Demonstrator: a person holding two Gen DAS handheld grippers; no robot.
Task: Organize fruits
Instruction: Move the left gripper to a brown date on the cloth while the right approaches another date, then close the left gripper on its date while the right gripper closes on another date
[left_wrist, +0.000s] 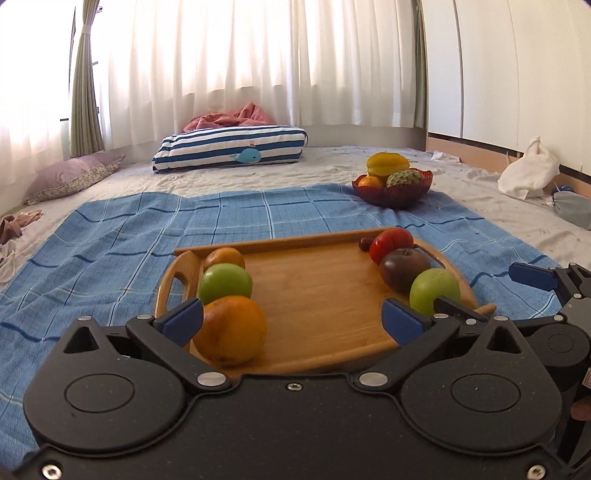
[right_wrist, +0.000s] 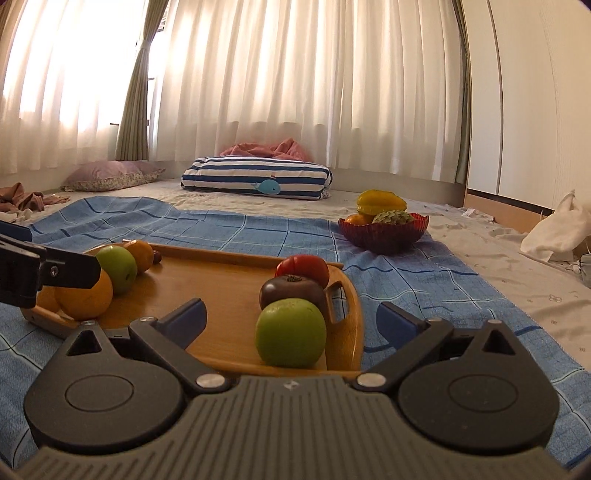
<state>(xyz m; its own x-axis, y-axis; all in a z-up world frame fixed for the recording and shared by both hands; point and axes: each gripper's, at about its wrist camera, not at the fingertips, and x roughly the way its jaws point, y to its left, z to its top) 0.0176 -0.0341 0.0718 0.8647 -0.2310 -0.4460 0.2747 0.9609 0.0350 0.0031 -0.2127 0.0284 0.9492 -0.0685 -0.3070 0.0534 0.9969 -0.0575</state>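
Observation:
A wooden tray (left_wrist: 314, 291) (right_wrist: 221, 295) lies on a blue checked cloth. Along its left side sit an orange (left_wrist: 231, 332) (right_wrist: 85, 299), a green apple (left_wrist: 224, 282) (right_wrist: 118, 268) and a smaller orange (left_wrist: 224, 258) (right_wrist: 142, 255). Along its right side sit a green apple (left_wrist: 434, 291) (right_wrist: 291, 332), a dark brown fruit (left_wrist: 402, 269) (right_wrist: 288, 291) and a red tomato (left_wrist: 391, 242) (right_wrist: 304, 268). My left gripper (left_wrist: 291, 321) is open at the tray's near edge, its left finger beside the big orange. My right gripper (right_wrist: 291, 325) is open around the near green apple, not touching it.
A red bowl (left_wrist: 391, 194) (right_wrist: 384, 232) holding a yellow starfruit, an orange and a green scaly fruit stands beyond the tray to the right. A striped pillow (left_wrist: 229, 147) and a purple pillow (left_wrist: 70, 177) lie by the curtains. A white bag (left_wrist: 528, 173) lies at right.

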